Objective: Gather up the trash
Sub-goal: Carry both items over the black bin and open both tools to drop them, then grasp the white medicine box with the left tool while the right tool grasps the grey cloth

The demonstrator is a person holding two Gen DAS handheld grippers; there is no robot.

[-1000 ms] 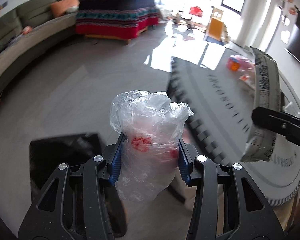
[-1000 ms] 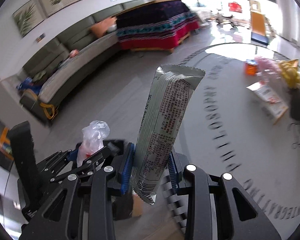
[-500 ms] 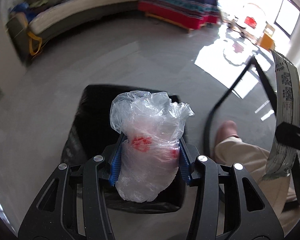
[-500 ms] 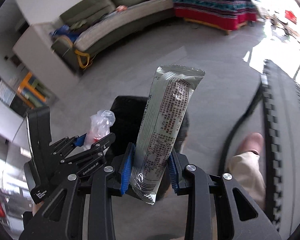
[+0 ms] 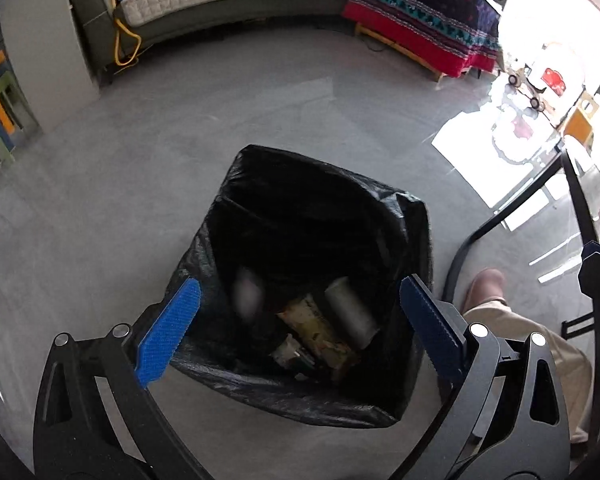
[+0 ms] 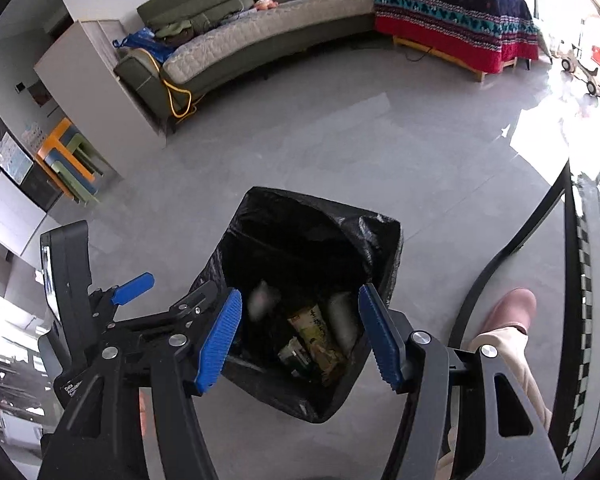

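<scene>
Black-lined trash bin [image 5: 320, 216] stood open on the floor; a silver wrapper [image 5: 350, 312], blurry clear bag [image 5: 248, 292] and yellowish packaging [image 5: 320, 332] sat inside.

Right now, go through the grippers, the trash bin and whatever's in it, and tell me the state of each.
Left gripper: open, empty, above the bin.
Right gripper: open, empty, above the bin.
Trash bin: upright, black liner open, partly filled.
Silver wrapper: lying inside the bin.
Clear plastic bag: blurred, inside the bin.
Yellow-green packaging: lying at the bin's bottom.
</scene>
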